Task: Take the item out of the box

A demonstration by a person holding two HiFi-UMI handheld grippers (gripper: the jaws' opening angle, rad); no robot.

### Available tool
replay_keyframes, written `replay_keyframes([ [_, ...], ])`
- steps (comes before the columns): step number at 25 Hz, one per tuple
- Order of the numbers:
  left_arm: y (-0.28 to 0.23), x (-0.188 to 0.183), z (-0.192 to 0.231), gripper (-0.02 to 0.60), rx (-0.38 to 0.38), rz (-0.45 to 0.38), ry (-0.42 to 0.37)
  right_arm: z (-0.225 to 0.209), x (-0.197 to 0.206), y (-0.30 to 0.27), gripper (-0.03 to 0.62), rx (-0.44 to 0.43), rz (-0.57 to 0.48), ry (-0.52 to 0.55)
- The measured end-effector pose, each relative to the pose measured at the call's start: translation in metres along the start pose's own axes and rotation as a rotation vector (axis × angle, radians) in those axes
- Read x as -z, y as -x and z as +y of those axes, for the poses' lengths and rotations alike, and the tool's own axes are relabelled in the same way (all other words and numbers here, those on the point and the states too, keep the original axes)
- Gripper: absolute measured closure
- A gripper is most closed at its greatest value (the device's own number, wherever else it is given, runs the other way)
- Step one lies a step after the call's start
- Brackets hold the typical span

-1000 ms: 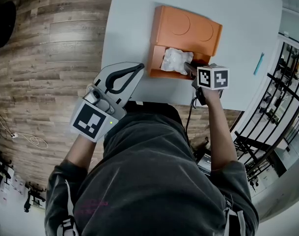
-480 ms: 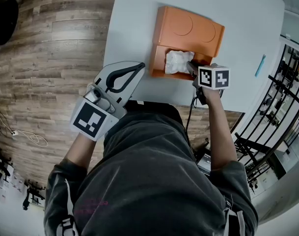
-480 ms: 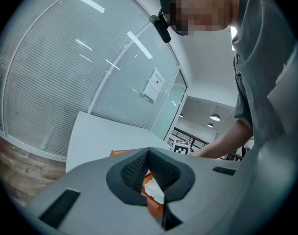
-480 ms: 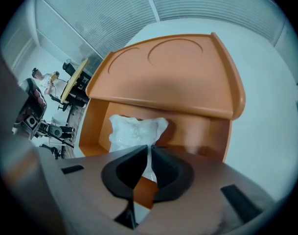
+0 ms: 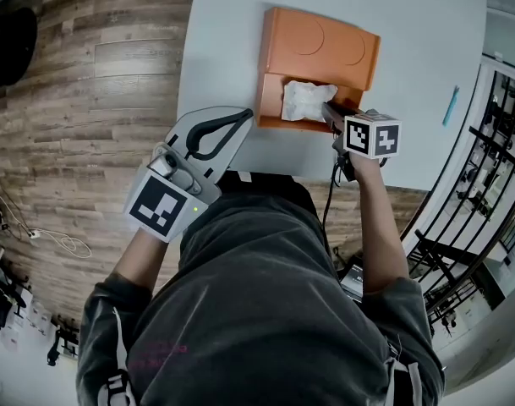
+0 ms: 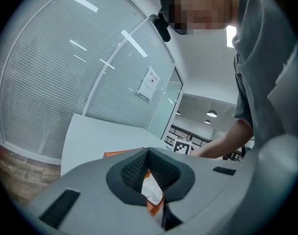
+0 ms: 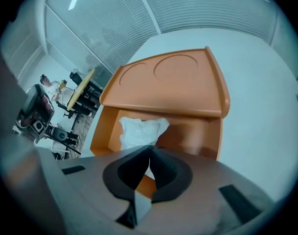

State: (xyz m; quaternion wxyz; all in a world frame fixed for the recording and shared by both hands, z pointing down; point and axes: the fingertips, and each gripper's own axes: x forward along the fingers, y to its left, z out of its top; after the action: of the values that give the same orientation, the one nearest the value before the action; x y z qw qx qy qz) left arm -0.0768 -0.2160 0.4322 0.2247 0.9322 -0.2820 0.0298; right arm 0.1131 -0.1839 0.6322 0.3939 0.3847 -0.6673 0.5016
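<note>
The step in hand was the grasp: the item was not yet out of the box. The orange box (image 7: 102, 129) stood on the white worktop (image 5: 426, 41) at its near edge, directly in front of the person, with its lid (image 5: 325, 45) swung back and away so that the compartment was open from above. The item (image 7: 139, 131), a crumpled white bag or wrap, lay inside the compartment, toward its left side, and rested on the box floor. The right tool (image 7: 149, 148) pointed steeply down into the compartment from the item's right. Its jaws had just been closing and now stood together at the tips. In the right gripper view the tips met at the near edge of the item, and a thin fold of the white material appeared to be pinched between them; the grip was judged light, on film only. The left tool (image 5: 243, 117) was held almost level just beside the near left corner of the box, apart from it, with its jaws together and nothing held. The next move called for a straight lift of the right tool, clear of the box walls and the raised lid, slow enough that the thin fold would not slip from the pads. The box was light in appearance and could rise with the item, so the left tool was well placed to steady the near wall if required.
</note>
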Motion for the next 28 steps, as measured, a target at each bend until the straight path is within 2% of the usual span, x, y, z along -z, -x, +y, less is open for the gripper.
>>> replay_keyframes([
  [15, 0.005, -0.018, -0.035, 0.569, 0.032, 0.007, -0.1, 0.026, -0.012, 0.035, 0.589, -0.056, -0.175, -0.001],
  [28, 0.003, -0.055, -0.082, 0.569, 0.017, -0.015, -0.207, 0.05, -0.033, 0.117, 0.589, -0.121, -0.389, 0.065],
])
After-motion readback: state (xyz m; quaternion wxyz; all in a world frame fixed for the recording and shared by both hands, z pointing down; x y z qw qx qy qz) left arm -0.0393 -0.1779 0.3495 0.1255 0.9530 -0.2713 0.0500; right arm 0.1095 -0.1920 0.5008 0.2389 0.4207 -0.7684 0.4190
